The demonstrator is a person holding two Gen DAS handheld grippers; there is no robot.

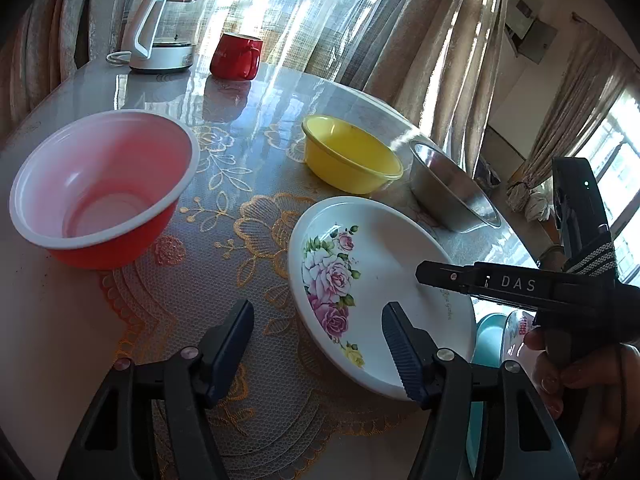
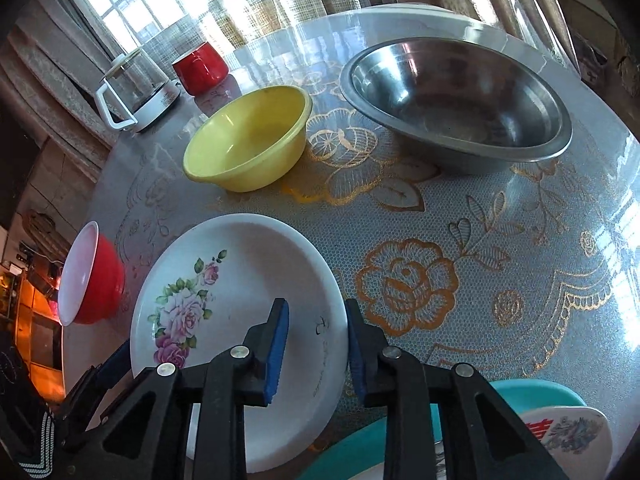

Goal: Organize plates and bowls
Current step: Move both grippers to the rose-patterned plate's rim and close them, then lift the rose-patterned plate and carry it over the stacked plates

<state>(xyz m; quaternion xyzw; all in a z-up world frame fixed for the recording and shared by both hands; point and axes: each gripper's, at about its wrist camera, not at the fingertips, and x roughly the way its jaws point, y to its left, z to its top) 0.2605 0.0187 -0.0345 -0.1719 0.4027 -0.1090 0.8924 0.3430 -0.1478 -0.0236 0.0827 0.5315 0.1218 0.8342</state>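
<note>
A white plate with pink roses (image 1: 384, 280) (image 2: 240, 300) lies near the table's front edge. My left gripper (image 1: 318, 344) is open, its right finger over the plate's near rim, its left finger over the tablecloth. My right gripper (image 2: 316, 340) is open and straddles the plate's right rim, one finger inside the plate, one outside; it also shows in the left wrist view (image 1: 440, 276). A red bowl with white inside (image 1: 104, 184) (image 2: 90, 276) stands left. A yellow bowl (image 1: 352, 156) (image 2: 248, 140) and a steel bowl (image 1: 452, 188) (image 2: 456, 96) stand behind the plate.
A glass kettle (image 1: 164, 28) (image 2: 136, 88) and a red mug (image 1: 236, 56) (image 2: 200, 68) stand at the table's far side. A teal stool (image 2: 532, 396) with a patterned plate (image 2: 568, 432) sits below the table's front edge. Curtains hang behind.
</note>
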